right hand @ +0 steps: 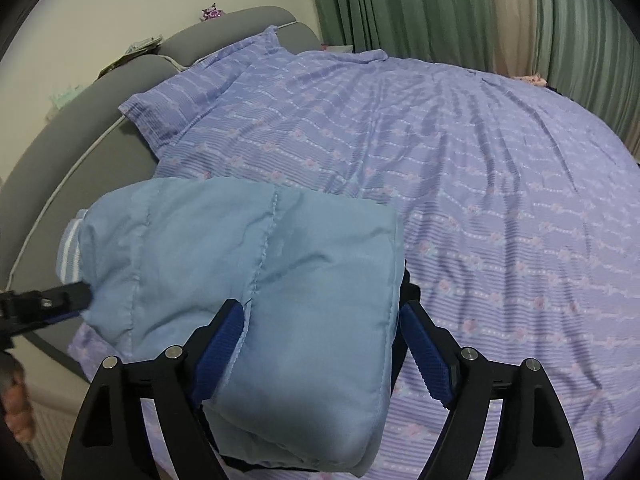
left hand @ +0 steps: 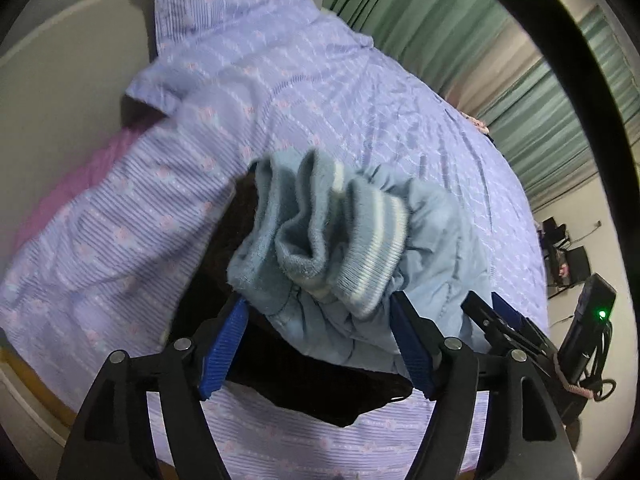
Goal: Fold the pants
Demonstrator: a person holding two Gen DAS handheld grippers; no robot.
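Right wrist view: lilac bedspread (right hand: 460, 184), grey headboard (right hand: 60, 128), green curtains (right hand: 420, 4).

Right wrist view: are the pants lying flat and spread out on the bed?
No. The light blue pants are bunched into a thick bundle between the right gripper fingers, above the purple bedspread.

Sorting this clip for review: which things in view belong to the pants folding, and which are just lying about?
Job: light blue pants; left gripper and right gripper, both around the bundle.

Lying about: dark garment, purple bedspread, pillow, green curtains.
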